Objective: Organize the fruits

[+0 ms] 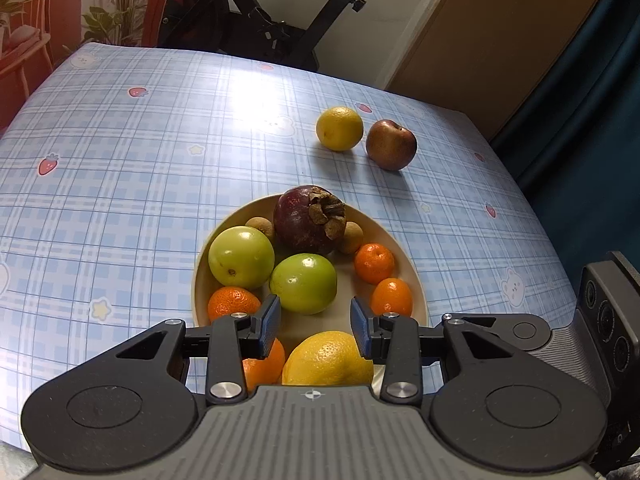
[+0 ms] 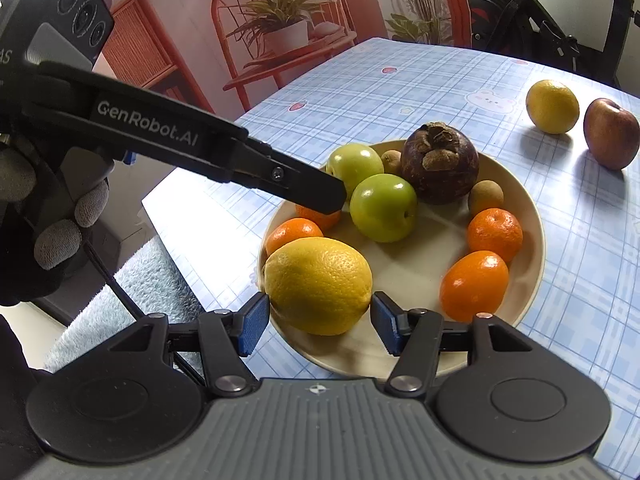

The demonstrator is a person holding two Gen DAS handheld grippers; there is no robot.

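A cream plate (image 1: 384, 224) (image 2: 532, 216) holds two green apples (image 1: 242, 256) (image 2: 383, 207), a dark mangosteen (image 1: 310, 214) (image 2: 439, 162), several tangerines (image 1: 374, 263) (image 2: 495, 229), small brown longans (image 2: 485, 197) and a big yellow lemon (image 1: 328, 358) (image 2: 318, 285). My left gripper (image 1: 316, 320) is open above the plate's near side, over the lemon. My right gripper (image 2: 318, 320) is open with its pads on either side of the lemon, not closed on it. A second lemon (image 1: 339, 128) (image 2: 552, 106) and a red apple (image 1: 391, 144) (image 2: 611, 133) lie on the table beyond the plate.
The table has a blue checked cloth (image 1: 120, 184). The left gripper's arm (image 2: 180, 140) crosses the right wrist view over the plate's left rim. An exercise bike (image 1: 280, 20) stands behind the table. An orange chair with a potted plant (image 2: 280, 28) is at the far left.
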